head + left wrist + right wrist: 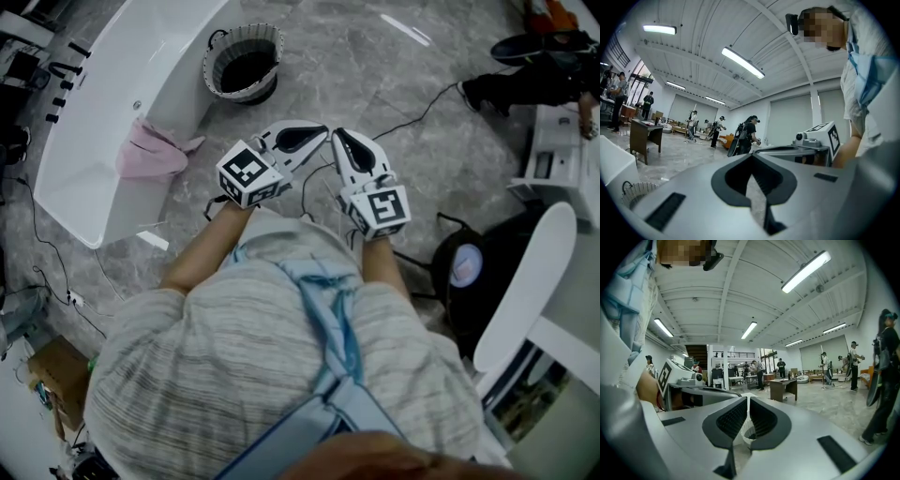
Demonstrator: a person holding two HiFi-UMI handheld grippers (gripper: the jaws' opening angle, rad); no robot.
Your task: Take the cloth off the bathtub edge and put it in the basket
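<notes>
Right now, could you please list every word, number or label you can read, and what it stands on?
No readable text anywhere. The marker cube on the left gripper and the one on the right gripper bear only black square patterns; bathtub, cloth and basket show no print.

Cloth (150, 153): pale pink, soft, bunched up w/ folds, not spread flat. It's draped across the rim of the tub (164, 80), on the long side facing the basket (240, 91). Part lies on the rim, part spills over the outer side, and one pointed corner sticks out away from the tub (to the rt in head view).

Tub: white, glossy, long, running diag. from top centre to lower left of head view.

Basket: round, light ribbed wall, dark inside, thin dark loop handles at the rim. It stands upright on the grey marbled floor (375, 84), just beside the tub's outer wall, near the cloth but apart from it.
</notes>
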